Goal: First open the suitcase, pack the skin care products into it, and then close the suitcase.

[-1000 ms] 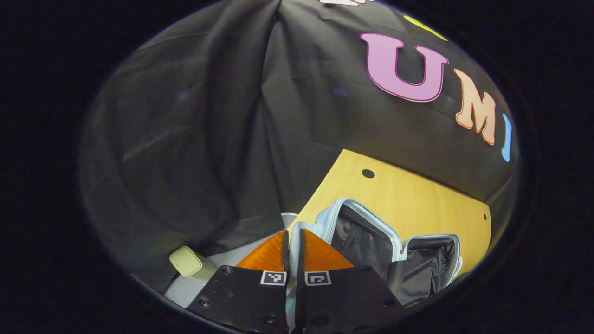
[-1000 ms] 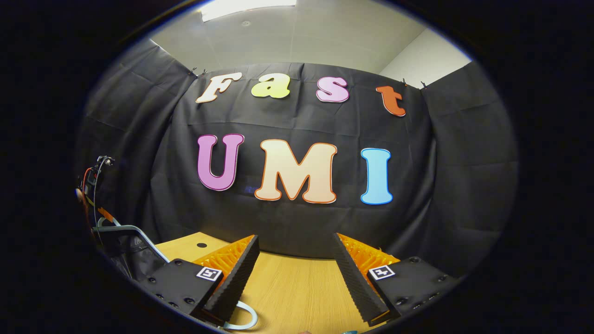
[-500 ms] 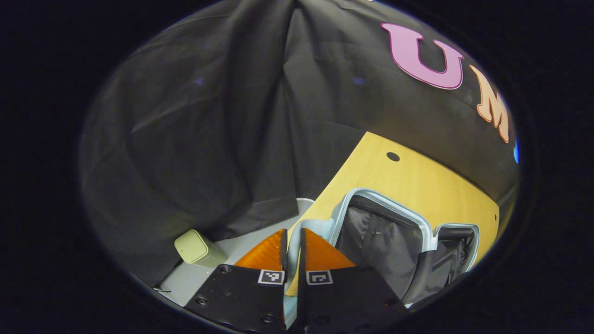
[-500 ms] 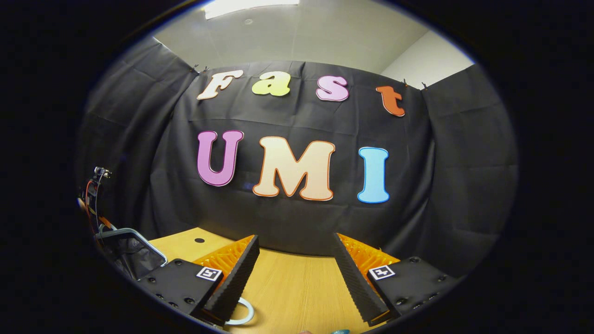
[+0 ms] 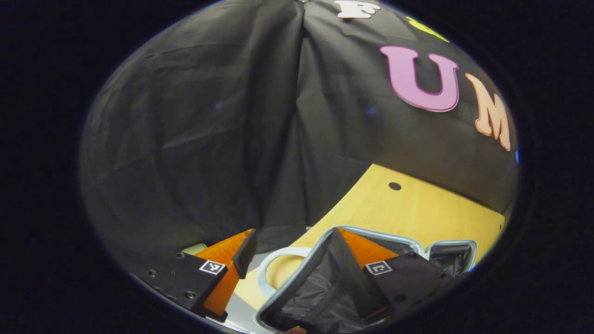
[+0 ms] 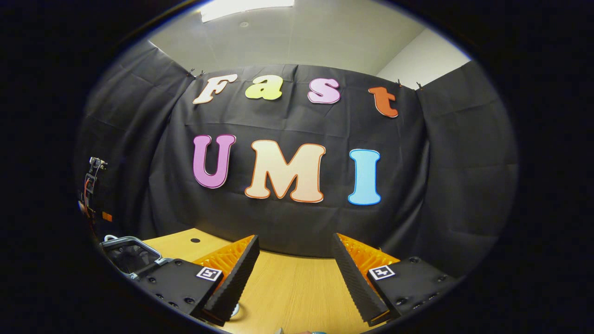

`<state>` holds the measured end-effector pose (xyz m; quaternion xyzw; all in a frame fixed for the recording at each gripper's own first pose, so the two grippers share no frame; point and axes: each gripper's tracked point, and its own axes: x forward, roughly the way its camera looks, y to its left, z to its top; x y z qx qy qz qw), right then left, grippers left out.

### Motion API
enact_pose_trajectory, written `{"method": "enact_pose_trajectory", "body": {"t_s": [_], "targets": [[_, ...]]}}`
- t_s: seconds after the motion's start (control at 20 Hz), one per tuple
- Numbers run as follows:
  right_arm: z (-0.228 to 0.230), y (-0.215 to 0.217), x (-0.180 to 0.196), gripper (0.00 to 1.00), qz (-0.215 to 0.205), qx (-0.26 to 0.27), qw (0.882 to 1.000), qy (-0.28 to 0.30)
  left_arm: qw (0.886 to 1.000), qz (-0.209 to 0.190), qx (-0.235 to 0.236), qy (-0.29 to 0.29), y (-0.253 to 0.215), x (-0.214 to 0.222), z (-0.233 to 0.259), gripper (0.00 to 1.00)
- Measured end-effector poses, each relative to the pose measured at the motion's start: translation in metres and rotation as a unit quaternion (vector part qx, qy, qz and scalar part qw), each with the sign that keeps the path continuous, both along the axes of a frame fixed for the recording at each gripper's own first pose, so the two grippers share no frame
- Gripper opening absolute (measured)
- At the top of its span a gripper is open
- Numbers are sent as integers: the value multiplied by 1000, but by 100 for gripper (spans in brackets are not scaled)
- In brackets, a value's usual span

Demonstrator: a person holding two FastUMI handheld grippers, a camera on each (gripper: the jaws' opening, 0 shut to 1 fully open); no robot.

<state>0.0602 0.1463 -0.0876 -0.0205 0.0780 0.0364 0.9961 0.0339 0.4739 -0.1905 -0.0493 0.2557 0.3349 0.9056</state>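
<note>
Left hand-held gripper (image 5: 292,250): fingers wide apart, holding nothing, nearer arm.
Suitcase (image 5: 320,278): open on surface (image 5: 417,208), at 5 o'clock, rim between fingers.
Right hand-held gripper (image 6: 294,255): spread, empty.

Left tool (image 5: 292,243) and right tool (image 6: 294,250), jaws apart.

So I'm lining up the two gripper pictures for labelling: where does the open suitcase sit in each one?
Left gripper view: the suitcase lies open at the bottom centre, its pale rim running between the left gripper fingers.
Right gripper view: it sits small at the lower left edge, beside the right gripper.
Shared landmark: the round hole in the wooden table, and.
</note>
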Motion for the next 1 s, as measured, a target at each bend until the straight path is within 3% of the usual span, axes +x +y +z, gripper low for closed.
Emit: {"method": "enact_pose_trajectory", "body": {"t_s": [0.25,0.4,1.0], "targets": [[2,-24,5,98,-3,10,1000,1,996,-59,13,-62,-89,29,56,95],[3,-36,2,98,1,12,1000,-2,990,-115,20,-78,-148,51,74,94],[7,-92,-20,98,-13,15,1000,-6,963,-239,-19,-121,-329,76,94,92]]}}
